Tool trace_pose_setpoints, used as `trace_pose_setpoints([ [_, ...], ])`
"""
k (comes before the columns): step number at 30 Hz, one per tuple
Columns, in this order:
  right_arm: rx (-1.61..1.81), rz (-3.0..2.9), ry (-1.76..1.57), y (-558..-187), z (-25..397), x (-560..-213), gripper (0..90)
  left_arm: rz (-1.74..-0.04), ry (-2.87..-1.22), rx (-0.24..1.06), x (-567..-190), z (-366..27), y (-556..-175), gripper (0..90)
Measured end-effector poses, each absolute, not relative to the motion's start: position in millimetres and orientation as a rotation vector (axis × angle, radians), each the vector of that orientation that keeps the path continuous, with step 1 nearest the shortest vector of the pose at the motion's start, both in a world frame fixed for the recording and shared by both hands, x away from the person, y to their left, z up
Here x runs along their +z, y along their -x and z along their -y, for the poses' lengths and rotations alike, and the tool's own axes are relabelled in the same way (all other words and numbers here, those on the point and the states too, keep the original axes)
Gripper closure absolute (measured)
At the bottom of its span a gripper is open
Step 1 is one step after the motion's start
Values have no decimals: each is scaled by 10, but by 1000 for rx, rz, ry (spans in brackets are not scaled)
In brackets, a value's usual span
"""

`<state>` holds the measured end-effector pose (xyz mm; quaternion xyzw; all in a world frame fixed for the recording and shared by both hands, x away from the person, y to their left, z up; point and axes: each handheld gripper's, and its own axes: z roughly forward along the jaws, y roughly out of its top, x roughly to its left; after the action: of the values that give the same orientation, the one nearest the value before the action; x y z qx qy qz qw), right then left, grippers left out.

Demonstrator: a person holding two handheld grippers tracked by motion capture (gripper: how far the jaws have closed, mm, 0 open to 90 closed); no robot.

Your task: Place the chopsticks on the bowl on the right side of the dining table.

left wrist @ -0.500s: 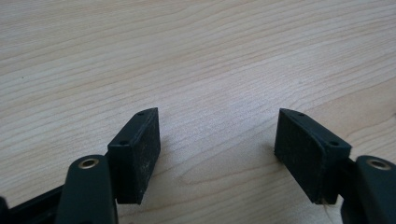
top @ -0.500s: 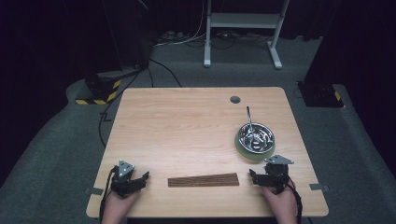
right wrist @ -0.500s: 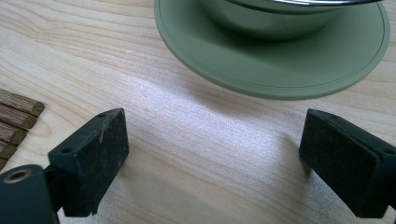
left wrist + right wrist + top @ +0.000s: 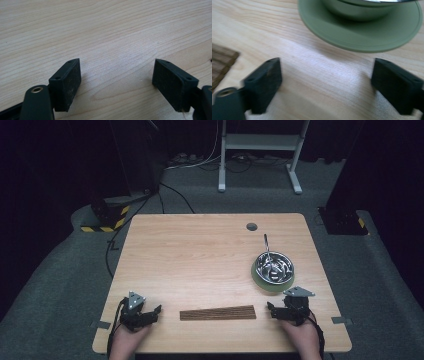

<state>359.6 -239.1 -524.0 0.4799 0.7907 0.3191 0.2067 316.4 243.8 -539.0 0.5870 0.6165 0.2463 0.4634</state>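
Dark brown slats make up the mat that we note lying flat near the front edge of the table, between the two grippers. It is a long, narrow strip with fine lines running along its length, its ends cut slightly aslant. In the right gripper view one frayed-looking corner of it comes in at the left edge, showing woven bands in brown tones.

Left gripper: held in the person's left hand near the table's front left corner, its jaws pointing toward the mat's left end but apart from it. In the left gripper view its jaws stand wide apart over bare wood grain, nothing between them.

Right gripper: held just beside the mat's right end, not touching it as far as we can tell. In its own view its jaws also stand wide apart, empty (that picture is somewhat blurred).

Beyond the right gripper sits a green plate carrying a steel bowl; shiny metal utensils fill the bowl, one handle sticking out toward the far side. The plate's rim shows close ahead in the right gripper view.
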Motion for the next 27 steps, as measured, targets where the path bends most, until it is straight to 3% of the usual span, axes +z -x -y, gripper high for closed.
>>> trace_pose_setpoints([
  [1, 904, -2207, -1328, -3569, 2394, -5230, 219, -1516, -1447, 604, -5390, -2439, -3162, 226],
  [3, 918, -2205, -1243, -3517, 2402, -5220, 239, -1514, -1437, 600, -5396, -2428, -3163, 198],
  [7, 950, -2195, -1255, -3485, 2396, -5194, 263, -1539, -1380, 600, -5401, -2392, -3176, 163],
  [15, 990, -2179, -1201, -3398, 2320, -5110, 245, -1533, -1446, 599, -5398, -2429, -3174, 133],
  [27, 1117, -2296, -1157, -3441, 1917, -4902, 329, -1519, -1454, 583, -5399, -2428, -3177, 123],
])
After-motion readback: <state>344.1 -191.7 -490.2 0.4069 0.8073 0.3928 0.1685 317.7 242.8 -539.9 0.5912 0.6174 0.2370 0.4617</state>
